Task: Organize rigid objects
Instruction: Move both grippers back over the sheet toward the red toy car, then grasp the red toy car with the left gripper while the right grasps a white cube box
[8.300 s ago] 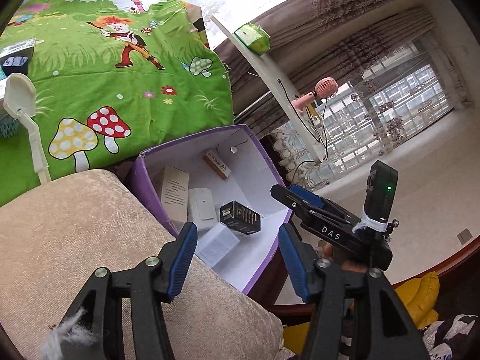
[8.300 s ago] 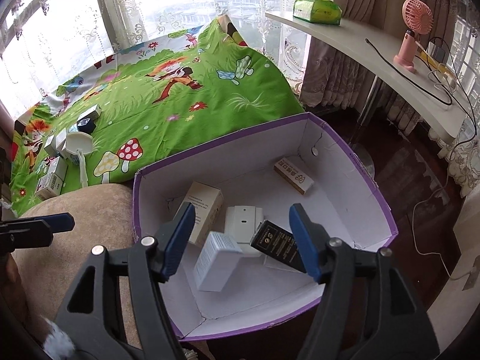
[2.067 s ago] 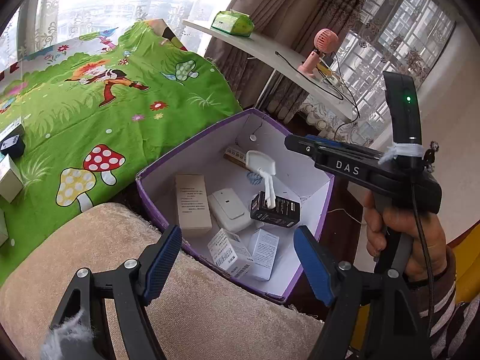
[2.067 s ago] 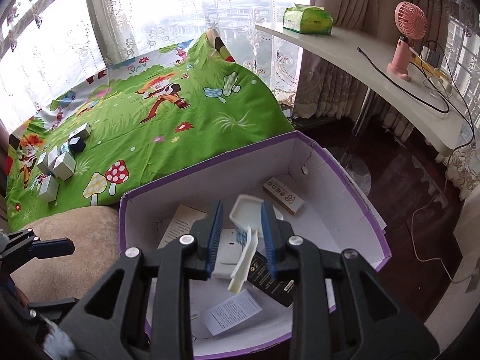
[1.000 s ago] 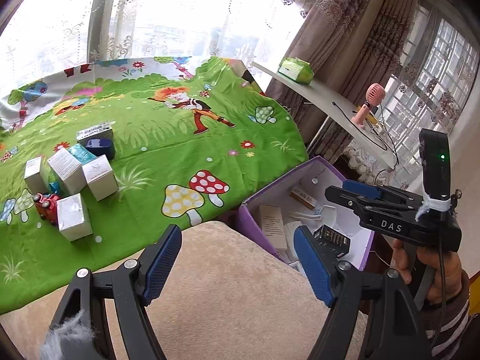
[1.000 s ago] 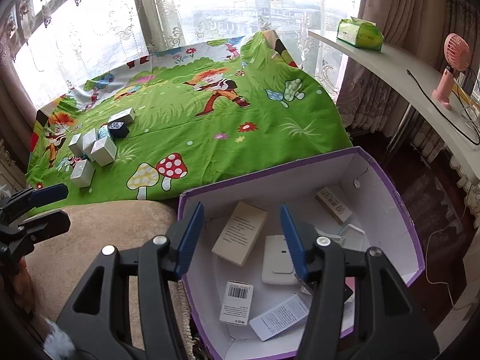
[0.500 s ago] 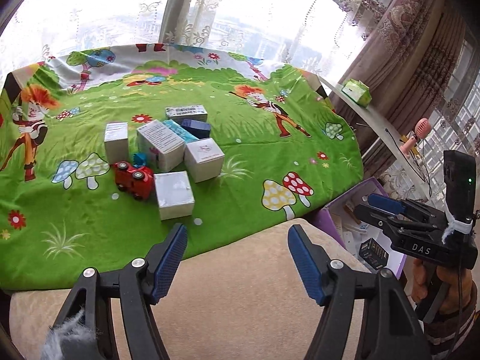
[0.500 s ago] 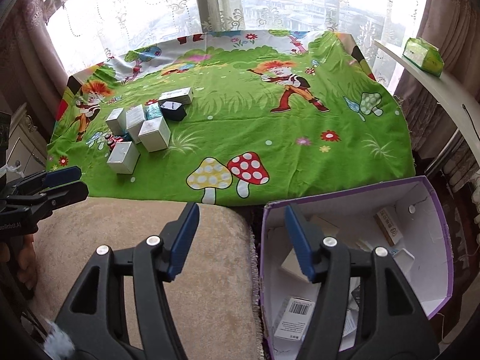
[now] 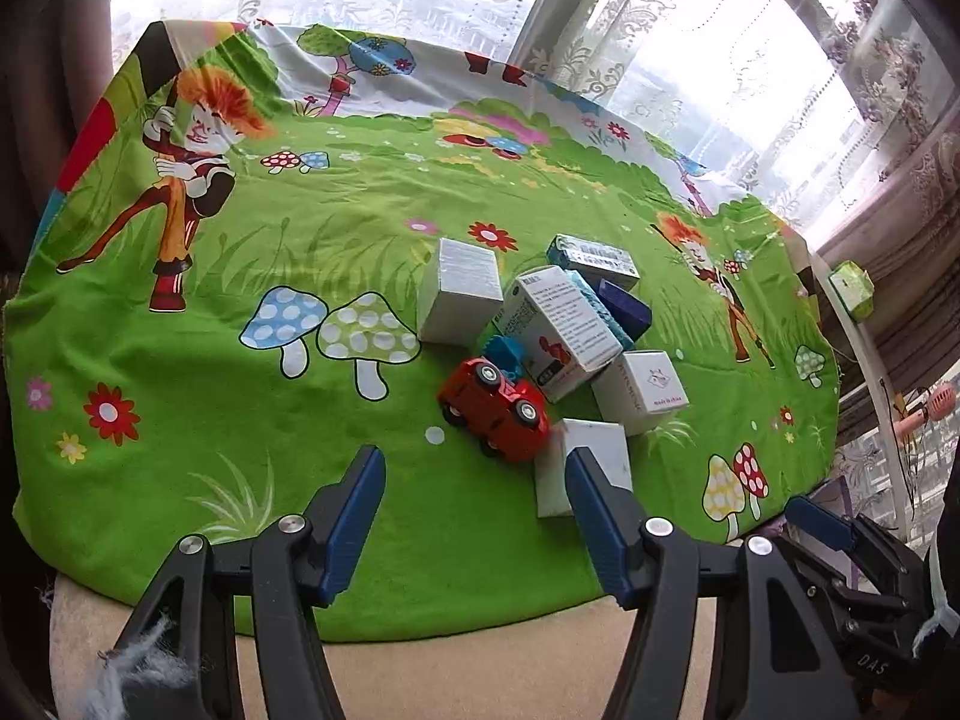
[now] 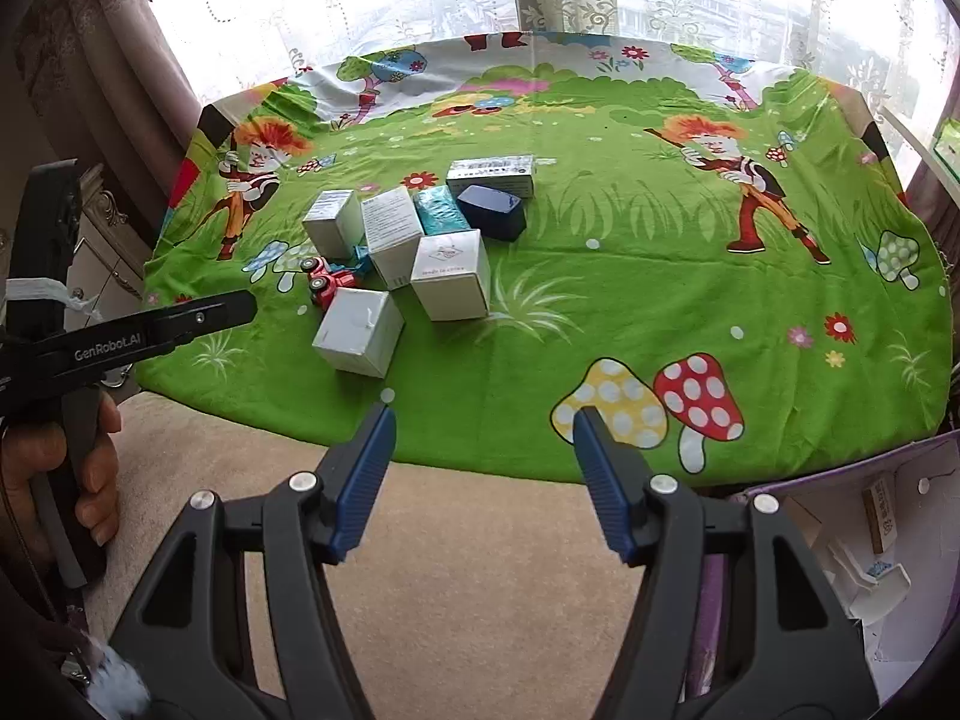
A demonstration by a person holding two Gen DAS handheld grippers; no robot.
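A cluster of several small boxes [image 9: 564, 324] and a red toy car [image 9: 495, 405] lies on the green cartoon cloth [image 9: 240, 420]. My left gripper [image 9: 473, 456] hovers just short of the car and the nearest white box [image 9: 585, 468]; its jaws are closing with nothing between them. My right gripper [image 10: 483, 414] stands open and empty over the cloth's near edge, right of the cluster [image 10: 420, 240]. The purple box [image 10: 840, 471], with sorted items inside, sits at the lower right. The left gripper's side [image 10: 198, 315] shows at the left, in a person's hand.
A beige cushion [image 10: 480, 570] lies under both grippers. A dark blue box [image 10: 492, 210] and a teal one [image 10: 441, 210] sit at the cluster's back. A shelf at the right holds a green tissue pack [image 9: 852, 288] and a pink fan [image 9: 936, 402]. Curtained windows stand behind.
Both views have swung left, from the purple box to the cloth. The boxes and car are now close ahead of the left gripper, whose jaws have narrowed. The right jaws have widened slightly.
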